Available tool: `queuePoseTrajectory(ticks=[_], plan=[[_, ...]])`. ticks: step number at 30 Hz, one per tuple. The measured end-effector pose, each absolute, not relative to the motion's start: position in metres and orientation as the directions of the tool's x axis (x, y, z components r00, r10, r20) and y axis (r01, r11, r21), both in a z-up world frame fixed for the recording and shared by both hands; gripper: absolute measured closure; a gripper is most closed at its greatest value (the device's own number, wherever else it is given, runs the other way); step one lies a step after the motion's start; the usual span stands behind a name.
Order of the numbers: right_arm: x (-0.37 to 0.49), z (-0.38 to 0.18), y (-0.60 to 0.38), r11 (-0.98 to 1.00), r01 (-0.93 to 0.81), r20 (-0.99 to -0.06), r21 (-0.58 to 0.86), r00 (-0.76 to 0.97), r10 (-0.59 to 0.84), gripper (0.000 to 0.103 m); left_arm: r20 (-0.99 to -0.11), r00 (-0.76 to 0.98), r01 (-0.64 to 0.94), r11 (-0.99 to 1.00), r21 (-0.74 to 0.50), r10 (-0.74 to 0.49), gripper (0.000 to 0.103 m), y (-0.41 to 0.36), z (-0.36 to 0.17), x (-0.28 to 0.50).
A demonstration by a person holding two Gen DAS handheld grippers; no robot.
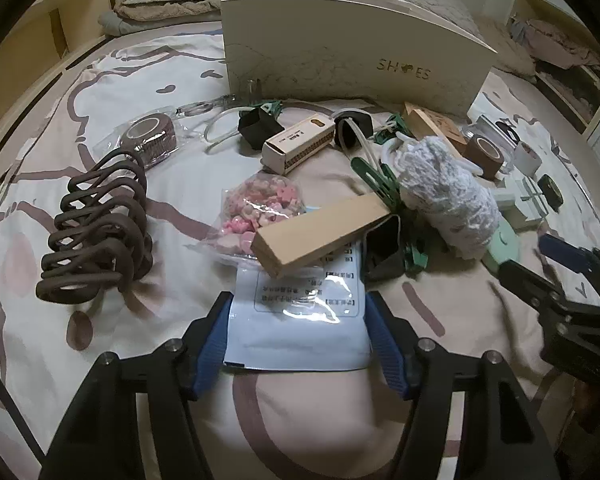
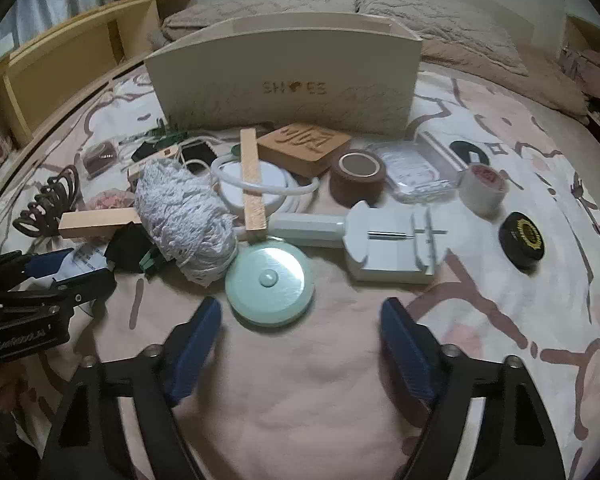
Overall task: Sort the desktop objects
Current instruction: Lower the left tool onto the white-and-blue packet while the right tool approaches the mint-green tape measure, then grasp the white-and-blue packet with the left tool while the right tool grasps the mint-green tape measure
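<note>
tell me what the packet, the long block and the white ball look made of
Packet: glossy plastic film, likely, with glare and creases. Long block: pale bare wood, matte, with end grain apparently showing. White ball: wound cotton-like cord or yarn, with a fuzzy looped texture.

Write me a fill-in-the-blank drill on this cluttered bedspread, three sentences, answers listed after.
1. The word printed on the side of the white box is ____.
2. The fingers of the left gripper sit on either side of a white ____ printed with text.
3. The right gripper is open, and the round object lying just ahead of it is pale ____ in colour.

Missing words: SHOES; packet; green
</note>
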State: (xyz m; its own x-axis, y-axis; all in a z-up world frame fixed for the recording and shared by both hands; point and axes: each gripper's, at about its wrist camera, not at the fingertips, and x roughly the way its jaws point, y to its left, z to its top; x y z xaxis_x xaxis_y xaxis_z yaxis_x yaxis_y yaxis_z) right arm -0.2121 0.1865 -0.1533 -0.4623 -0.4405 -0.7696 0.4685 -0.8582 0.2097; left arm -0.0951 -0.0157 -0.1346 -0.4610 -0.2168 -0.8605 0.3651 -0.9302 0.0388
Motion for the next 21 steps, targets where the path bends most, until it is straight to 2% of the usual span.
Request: queuePoseTrajectory(ticks=[5, 10, 11, 21], plan=[[-0.213, -0.156, 0.176, -0.851, 0.486, -0.777, 0.201, -0.450, -0.441, 0.031, -0.868, -0.451, 0.367, -0.930, 0.033, -0.209, 0.040, -0.013, -0.133, -0.089], [-0.215, -0.158, 0.168, -0.841, 0.506, -0.783, 0.190, -0.439, -0.440, 0.045, -0.880, -0.430, 0.371, -0.928, 0.032, -0.202, 0.043, -0.009, -0.132, -0.082], [-0.215, -0.157, 0.167, -0.840, 0.509, -0.784, 0.186, -0.439, -0.440, 0.052, -0.881, -0.427, 0.373, -0.927, 0.033, -0.203, 0.044, -0.008, -0.132, -0.081], [-0.204, -0.153, 0.176, -0.841, 0.507, -0.794, 0.192, -0.424, -0.436, 0.053, -0.885, -0.416, 0.378, -0.925, 0.040, -0.209, 0.048, -0.003, -0.130, -0.072]])
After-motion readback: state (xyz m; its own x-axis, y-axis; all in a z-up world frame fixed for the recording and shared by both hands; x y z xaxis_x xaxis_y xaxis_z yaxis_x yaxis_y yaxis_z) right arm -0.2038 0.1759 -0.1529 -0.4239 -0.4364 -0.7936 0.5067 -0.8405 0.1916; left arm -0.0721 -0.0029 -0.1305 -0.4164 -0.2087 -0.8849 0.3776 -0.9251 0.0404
